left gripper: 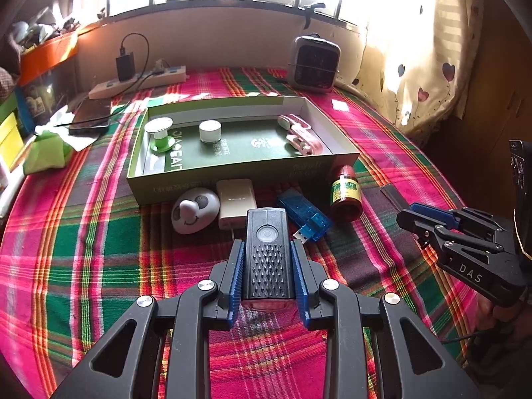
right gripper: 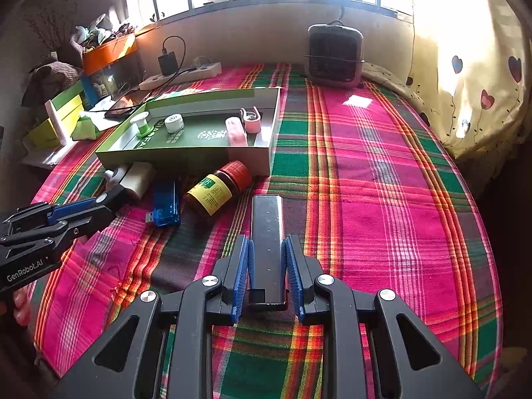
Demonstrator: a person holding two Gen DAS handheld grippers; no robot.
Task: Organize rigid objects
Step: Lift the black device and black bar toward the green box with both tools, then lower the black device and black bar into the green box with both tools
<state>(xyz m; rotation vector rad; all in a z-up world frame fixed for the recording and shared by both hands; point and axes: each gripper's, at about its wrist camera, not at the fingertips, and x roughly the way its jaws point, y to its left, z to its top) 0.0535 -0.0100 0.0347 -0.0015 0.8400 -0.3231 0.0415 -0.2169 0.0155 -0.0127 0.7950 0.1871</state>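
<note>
My left gripper [left gripper: 267, 249] is shut on a black bike light [left gripper: 268, 252], held above the plaid cloth. My right gripper [right gripper: 267, 249] is shut on a dark metal bar [right gripper: 267, 232]. Ahead stands an open green box [left gripper: 239, 173], also in the right wrist view [right gripper: 186, 154]. It holds a green-and-white spool [left gripper: 160, 134], a white cylinder [left gripper: 210, 132] and pink clips [left gripper: 301, 134]. In front of it lie a panda-face piece [left gripper: 194, 209], a white charger [left gripper: 236, 202], a blue USB stick [left gripper: 305, 214] and a brown bottle [left gripper: 345, 193].
A small heater [left gripper: 314, 63] stands at the back by the window. A power strip [left gripper: 139, 81] and a phone [left gripper: 91, 116] lie at the back left, with green tissue [left gripper: 46, 149] and stacked boxes [left gripper: 13, 123] at the left edge. A curtain [right gripper: 465, 83] hangs at the right.
</note>
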